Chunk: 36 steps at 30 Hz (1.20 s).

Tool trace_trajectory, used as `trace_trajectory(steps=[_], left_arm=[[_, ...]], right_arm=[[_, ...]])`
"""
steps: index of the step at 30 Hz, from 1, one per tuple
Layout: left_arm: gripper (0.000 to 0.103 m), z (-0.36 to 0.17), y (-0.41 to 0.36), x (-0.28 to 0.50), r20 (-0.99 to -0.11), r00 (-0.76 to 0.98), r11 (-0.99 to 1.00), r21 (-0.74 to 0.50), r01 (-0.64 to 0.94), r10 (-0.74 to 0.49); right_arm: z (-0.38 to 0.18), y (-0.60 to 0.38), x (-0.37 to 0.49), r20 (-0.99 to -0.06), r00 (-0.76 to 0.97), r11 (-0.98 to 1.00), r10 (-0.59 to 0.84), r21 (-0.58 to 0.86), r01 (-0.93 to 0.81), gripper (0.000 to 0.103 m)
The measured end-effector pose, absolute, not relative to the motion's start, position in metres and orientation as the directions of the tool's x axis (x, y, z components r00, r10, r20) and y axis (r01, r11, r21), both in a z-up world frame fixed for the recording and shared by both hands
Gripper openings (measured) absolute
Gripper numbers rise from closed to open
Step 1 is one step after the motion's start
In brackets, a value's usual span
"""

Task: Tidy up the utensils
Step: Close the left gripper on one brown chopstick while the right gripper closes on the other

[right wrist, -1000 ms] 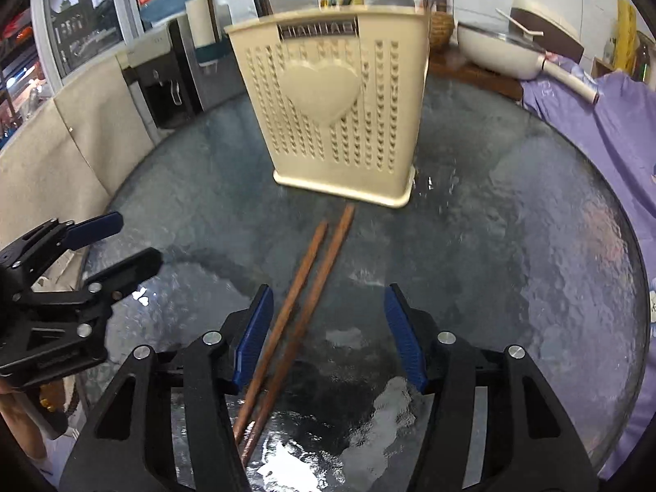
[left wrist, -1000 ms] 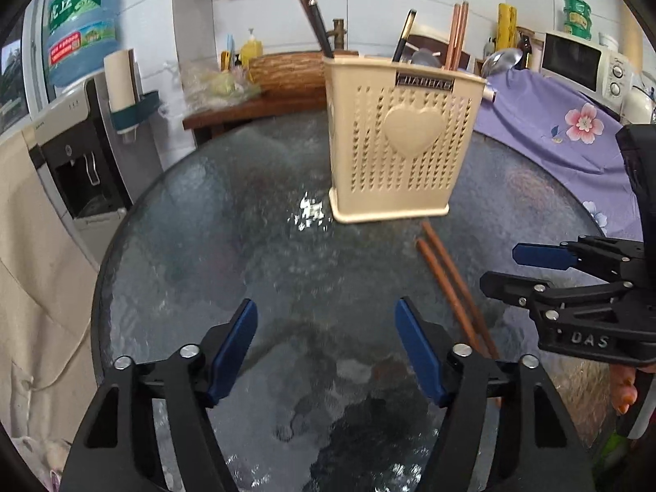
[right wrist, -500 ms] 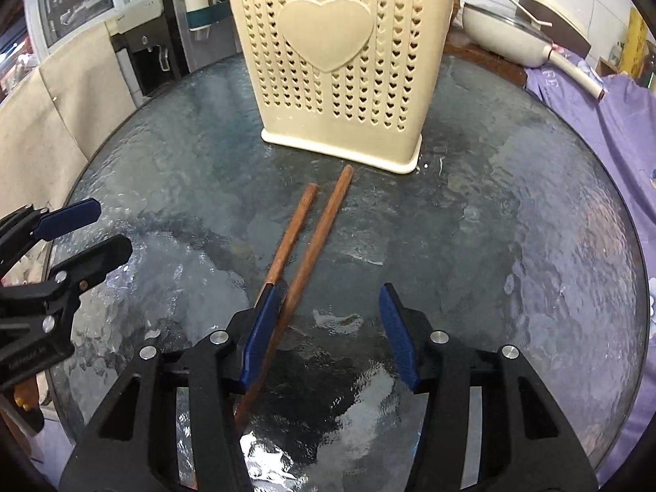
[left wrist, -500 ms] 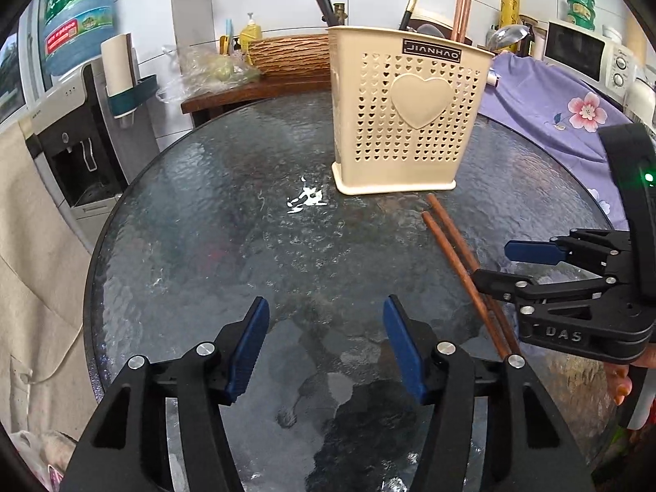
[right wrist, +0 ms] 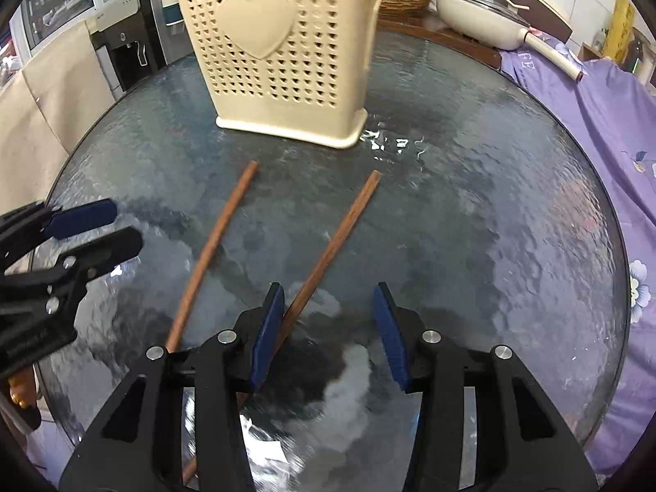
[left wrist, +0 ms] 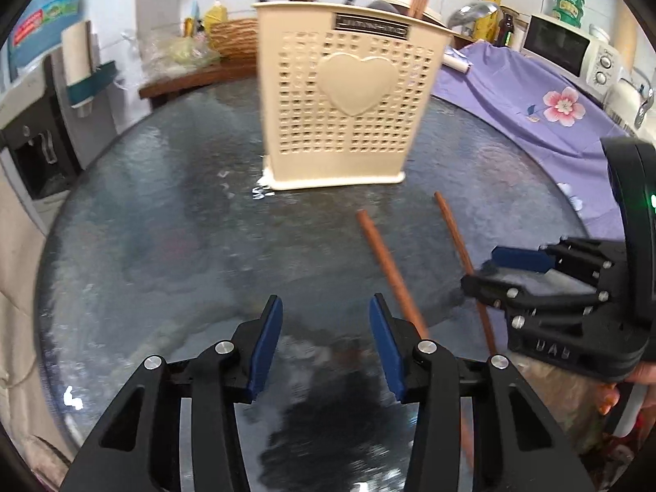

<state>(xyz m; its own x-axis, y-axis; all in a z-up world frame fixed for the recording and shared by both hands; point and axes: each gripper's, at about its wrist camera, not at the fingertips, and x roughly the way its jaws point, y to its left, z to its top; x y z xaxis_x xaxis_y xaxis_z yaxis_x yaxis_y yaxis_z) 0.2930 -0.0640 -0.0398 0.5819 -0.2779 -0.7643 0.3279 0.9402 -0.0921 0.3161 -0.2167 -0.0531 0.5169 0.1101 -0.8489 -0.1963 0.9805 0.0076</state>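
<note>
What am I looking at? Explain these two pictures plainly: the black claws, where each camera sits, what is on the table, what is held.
There is no robot here. A person holds a two-finger clamp in each hand, and each clamp has a wide-angle camera looking along its fingers. One picture looks out from the left gripper, the other from the right gripper. Each also shows the other gripper at its edge. On the round glass table stands a cream utensil holder. Two wooden chopsticks lie splayed in front of it. Both grippers' jaws have just been closing but hold nothing. The left gap is empty, and one chopstick runs beside the right gripper's left finger, ungripped.
</note>
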Motion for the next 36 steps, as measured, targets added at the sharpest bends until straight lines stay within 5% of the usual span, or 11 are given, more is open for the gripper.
trace_trajectory(steps=[16,36], left_arm=[[0.023,-0.056,-0.119,0.327,-0.822,0.512,0.926,-0.046,0.375,-0.248],[0.009,-0.055,-0.145,0.338,-0.831,0.493,0.921,-0.058,0.386,-0.258]], right_arm=[[-0.053,-0.237,0.324,-0.850,0.515,0.986,0.113,0.030,-0.167,0.046],[-0.052,-0.237,0.363,-0.853,0.513,0.995,0.100,0.096,-0.035,0.014]])
